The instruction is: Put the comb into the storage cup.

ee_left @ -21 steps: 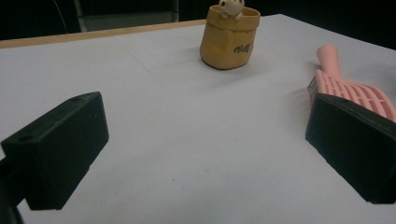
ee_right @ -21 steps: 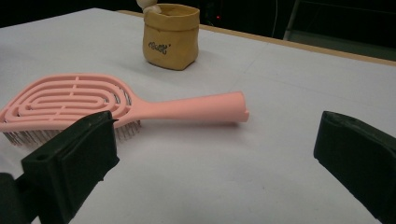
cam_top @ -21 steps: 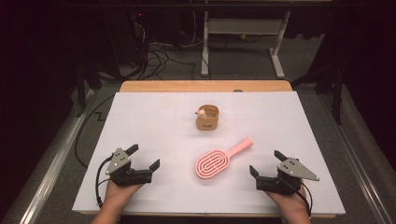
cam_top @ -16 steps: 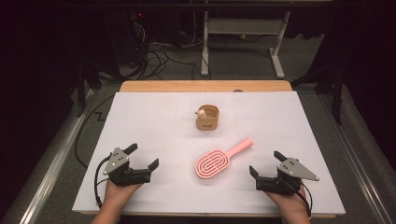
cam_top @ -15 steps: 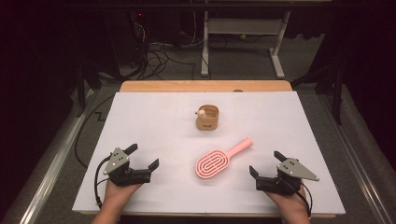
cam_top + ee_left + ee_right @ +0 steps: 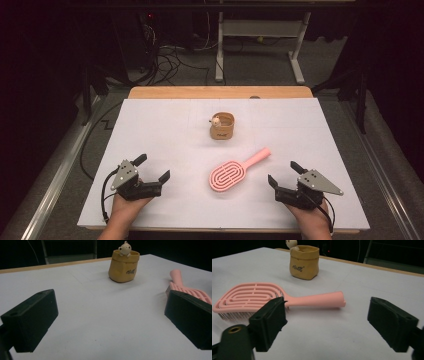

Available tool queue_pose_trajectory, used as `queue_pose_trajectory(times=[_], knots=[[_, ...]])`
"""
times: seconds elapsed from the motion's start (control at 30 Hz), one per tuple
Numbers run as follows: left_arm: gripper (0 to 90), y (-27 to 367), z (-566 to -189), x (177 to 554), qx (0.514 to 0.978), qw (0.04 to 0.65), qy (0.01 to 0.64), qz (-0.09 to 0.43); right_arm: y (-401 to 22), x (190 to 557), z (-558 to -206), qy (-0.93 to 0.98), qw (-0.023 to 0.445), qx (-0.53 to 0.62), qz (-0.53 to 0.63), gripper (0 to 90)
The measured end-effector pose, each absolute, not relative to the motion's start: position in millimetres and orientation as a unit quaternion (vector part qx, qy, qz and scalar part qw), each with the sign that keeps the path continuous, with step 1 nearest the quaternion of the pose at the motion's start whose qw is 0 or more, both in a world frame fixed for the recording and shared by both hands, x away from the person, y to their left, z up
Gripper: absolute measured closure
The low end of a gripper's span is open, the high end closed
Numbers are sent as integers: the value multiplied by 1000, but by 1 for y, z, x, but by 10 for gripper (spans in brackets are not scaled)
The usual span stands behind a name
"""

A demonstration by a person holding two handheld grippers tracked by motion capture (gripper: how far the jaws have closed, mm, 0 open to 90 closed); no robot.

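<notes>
Centrally on white table [image 6: 165, 130]: pink hairbrush [image 6: 235, 172], bristles down, near tan bear pot [image 6: 223, 126]. Left gripper [image 6: 151, 169] and right gripper [image 6: 283, 173] flanking, jaws spread, holding nothing.

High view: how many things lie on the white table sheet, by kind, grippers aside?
Pink hairbrush: 1
Tan cup with a small bear figure at its rim: 1
Total: 2
</notes>
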State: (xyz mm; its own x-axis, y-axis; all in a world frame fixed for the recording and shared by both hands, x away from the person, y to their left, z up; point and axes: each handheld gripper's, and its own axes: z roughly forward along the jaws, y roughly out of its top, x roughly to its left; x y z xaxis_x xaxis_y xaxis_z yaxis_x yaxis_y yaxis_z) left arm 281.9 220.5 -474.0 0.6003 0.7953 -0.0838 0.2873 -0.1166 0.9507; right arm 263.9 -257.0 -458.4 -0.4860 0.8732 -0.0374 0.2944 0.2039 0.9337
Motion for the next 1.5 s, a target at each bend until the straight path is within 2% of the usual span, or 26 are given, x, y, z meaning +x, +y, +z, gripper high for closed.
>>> queue_pose_trajectory(times=[0.07,0.17,0.2,0.23,0.37,0.57,0.93,1.5], knots=[[0,220,-474,282,713,543,381,229,-258,263,-458,711,299,410,487,224],[0,220,-474,282,711,545,381,229,-257,263,-457,709,292,416,490,380],[0,220,-474,282,711,545,381,229,-257,263,-457,709,292,416,490,380],[0,220,-474,282,711,545,380,230,-256,262,-456,713,286,417,486,468],[0,219,-474,281,714,547,379,216,-253,261,-455,722,274,408,487,685],[0,217,-473,280,714,548,373,224,-250,263,-456,732,256,405,484,887],[0,220,-473,280,711,550,375,226,-240,264,-454,744,247,388,485,900],[0,218,-475,281,710,554,373,221,-198,271,-453,765,235,361,479,900]])
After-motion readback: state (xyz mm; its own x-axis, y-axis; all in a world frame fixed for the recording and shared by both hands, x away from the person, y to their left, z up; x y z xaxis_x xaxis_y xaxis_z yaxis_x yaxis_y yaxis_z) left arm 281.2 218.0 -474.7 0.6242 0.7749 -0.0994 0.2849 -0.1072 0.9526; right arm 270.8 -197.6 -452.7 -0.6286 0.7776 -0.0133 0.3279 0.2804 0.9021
